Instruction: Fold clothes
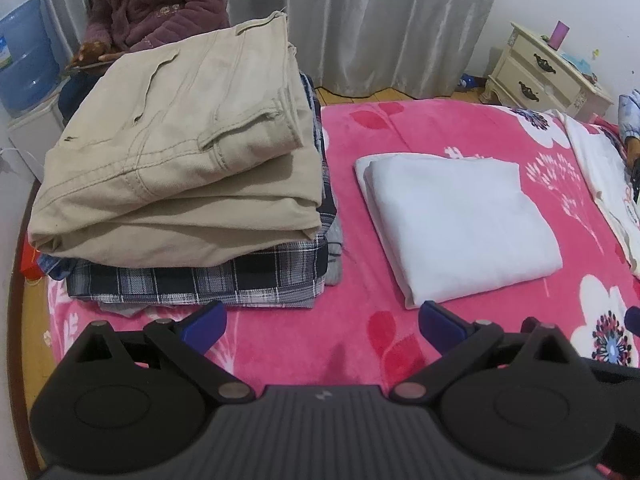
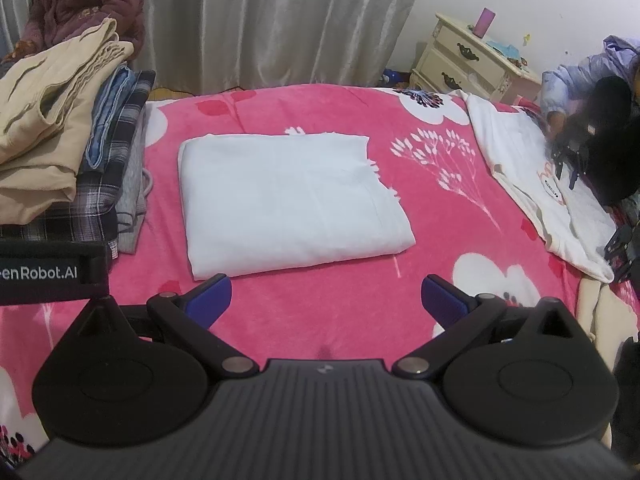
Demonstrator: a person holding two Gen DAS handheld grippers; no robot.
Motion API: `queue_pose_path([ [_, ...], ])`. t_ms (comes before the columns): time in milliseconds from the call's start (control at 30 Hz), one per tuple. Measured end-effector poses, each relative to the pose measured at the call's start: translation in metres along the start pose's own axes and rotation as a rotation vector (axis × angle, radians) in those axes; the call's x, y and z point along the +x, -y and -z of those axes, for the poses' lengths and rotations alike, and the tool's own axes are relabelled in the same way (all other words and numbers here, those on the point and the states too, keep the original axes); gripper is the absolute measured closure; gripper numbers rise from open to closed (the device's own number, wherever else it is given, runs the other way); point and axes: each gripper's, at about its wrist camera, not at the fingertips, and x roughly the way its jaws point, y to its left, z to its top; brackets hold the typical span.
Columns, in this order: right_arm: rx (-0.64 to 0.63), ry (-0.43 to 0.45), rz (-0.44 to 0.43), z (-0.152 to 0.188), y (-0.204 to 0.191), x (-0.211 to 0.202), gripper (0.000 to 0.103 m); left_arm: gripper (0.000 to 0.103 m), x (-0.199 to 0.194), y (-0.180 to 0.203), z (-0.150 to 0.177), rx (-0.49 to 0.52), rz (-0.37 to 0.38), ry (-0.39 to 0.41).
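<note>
A folded white garment [image 1: 460, 224] lies flat on the pink flowered blanket [image 1: 360, 132]; it also shows in the right wrist view [image 2: 288, 200]. A stack of folded clothes, beige trousers [image 1: 176, 136] on top of plaid [image 1: 200, 280] and denim pieces, stands to its left, and shows in the right wrist view [image 2: 52, 120]. My left gripper [image 1: 322, 326] is open and empty, just short of the white garment's near corner. My right gripper [image 2: 326, 300] is open and empty, just in front of the garment's near edge.
A white printed garment [image 2: 532, 184] lies spread at the bed's right side, where another person [image 2: 600, 120] holds grippers. A seated person in a purple coat [image 1: 156, 0] is behind the stack. A cream nightstand [image 1: 548, 72] stands by the wall, with grey curtains [image 1: 380, 20] behind the bed.
</note>
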Motion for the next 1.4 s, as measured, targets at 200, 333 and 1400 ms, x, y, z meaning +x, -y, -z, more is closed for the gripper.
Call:
queue_pose_path([
  [200,-0.022,-0.003,0.01,0.0,0.002,-0.002,0.001,0.0,0.0,0.003,0.003,-0.016,0.0,-0.01],
  [333,-0.022,-0.009,0.02,0.001,0.006,-0.001,0.001,0.0,0.0,0.006,0.003,-0.019,-0.001,-0.008],
  [1400,0.03,-0.02,0.038,0.016,0.033,0.004,0.001,0.0,0.003,0.036,0.007,0.008,-0.015,0.002],
])
